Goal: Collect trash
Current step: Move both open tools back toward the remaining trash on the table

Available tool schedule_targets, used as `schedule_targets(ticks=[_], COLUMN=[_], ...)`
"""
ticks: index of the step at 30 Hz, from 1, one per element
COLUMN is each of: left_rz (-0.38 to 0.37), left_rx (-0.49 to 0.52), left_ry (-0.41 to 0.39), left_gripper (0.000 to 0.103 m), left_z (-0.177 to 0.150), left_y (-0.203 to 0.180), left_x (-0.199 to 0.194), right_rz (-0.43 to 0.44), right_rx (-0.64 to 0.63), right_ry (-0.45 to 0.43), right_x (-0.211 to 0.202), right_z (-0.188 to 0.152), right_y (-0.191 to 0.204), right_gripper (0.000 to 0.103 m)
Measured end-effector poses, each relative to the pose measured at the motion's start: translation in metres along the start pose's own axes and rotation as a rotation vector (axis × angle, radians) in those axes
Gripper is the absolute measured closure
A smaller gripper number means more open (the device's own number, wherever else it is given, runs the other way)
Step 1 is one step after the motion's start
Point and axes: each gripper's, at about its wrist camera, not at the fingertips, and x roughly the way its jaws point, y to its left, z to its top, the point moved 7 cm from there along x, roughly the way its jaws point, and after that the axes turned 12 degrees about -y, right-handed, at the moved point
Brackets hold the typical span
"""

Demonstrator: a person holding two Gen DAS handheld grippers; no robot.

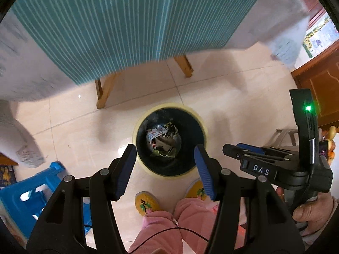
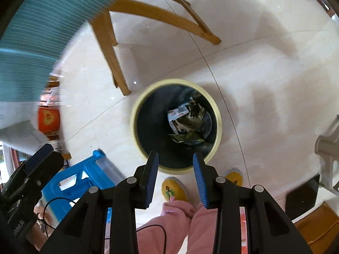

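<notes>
I look almost straight down at the bin point(image 1: 170, 140), which stands on the pale tiled floor point(image 1: 222, 97) just in front of the person's yellow slippers point(image 1: 148, 203). The bin is round, with a pale yellow rim and a dark inside. At its bottom lies the trash point(image 1: 162, 140): a crumpled white wrapper with red print, some brown and dark scraps, and a greenish leaf-like piece near the front. In the right view the same trash point(image 2: 186, 124) sits a little toward the right side of the bin point(image 2: 177, 124).

My left gripper point(image 1: 165, 170) hangs above the near rim; its blue pads are spread wide and nothing is between them. My right gripper point(image 2: 175, 175) is also spread, but narrower, and it is empty too. In the left view I see the right gripper point(image 1: 245, 151) from the side, held by a hand point(image 1: 311, 209).

Behind the bin stands a table with wooden legs point(image 1: 106, 91) and a teal striped cloth point(image 1: 127, 21). A blue stool point(image 1: 27, 196) is at the left, near the pink trouser legs point(image 1: 175, 222).
</notes>
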Motion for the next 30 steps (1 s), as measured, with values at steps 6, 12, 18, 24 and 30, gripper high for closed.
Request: schedule_targets(ticks=[6,12,18,24,30], left_rz=[0.043,0.052,0.03,0.01,-0.028], left_rx=[0.057,0.06,0.038,-0.002,-0.045], left_ry=[-0.069,-0.124,-0.2,-0.291,-0.332], left_gripper=[0.049,0.049,0.049,0.049,0.049], left_z=[0.038,0.076,0.116,0.159,0.199], left_y=[-0.011,-0.008,0.007,0.022,0.034], left_x=[-0.095,-0.178,-0.245,-0.294,-0.317], right_rz=[0.029,0.061,0.086,0.093,0.09], right_rx=[-0.038,-0.069,-0.103,-0.155,-0.197], right_ry=[-0.054,-0.122,-0.214,-0.322,-0.423], right_x=[-0.091,-0.196,-0.289,-0.357,-0.4], right_z=[0.012,0.024,0.037,0.054,0.078], right_y=[0.044,0.089,0.132,0.163,0.191], right_gripper=[0.069,0.069,0.069,0.069,0.068])
